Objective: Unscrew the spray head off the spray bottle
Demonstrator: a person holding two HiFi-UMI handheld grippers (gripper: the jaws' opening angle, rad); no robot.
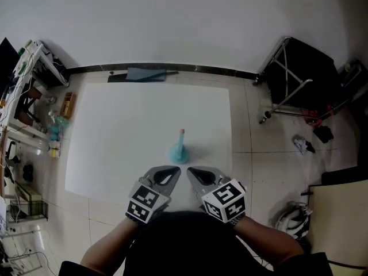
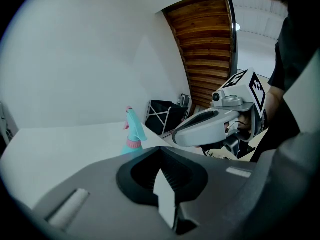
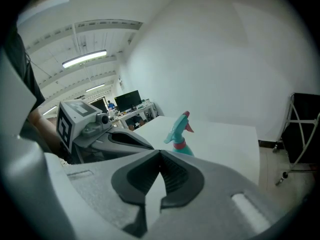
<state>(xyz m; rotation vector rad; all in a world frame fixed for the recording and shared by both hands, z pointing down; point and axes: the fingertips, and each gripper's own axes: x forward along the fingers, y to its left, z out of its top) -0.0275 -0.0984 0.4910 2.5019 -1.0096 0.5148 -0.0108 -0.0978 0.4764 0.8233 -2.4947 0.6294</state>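
Tongs both closed and empty: left tongs and right tongs sit side by side, tips close together but not touching. Spray bottle stands upright on the desk just ahead of the tips, centred between them, spray head on. Likely risks: nudging it with closed jaws would topple it; turning the head with the body unclamped would spin the whole bottle; pinching the trigger could spray.

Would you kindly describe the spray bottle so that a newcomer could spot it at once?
Start at the big white table. Near its middle, just beyond the left gripper and right gripper, stands the spray bottle: teal with a pink collar and tip, the only thing standing on it.
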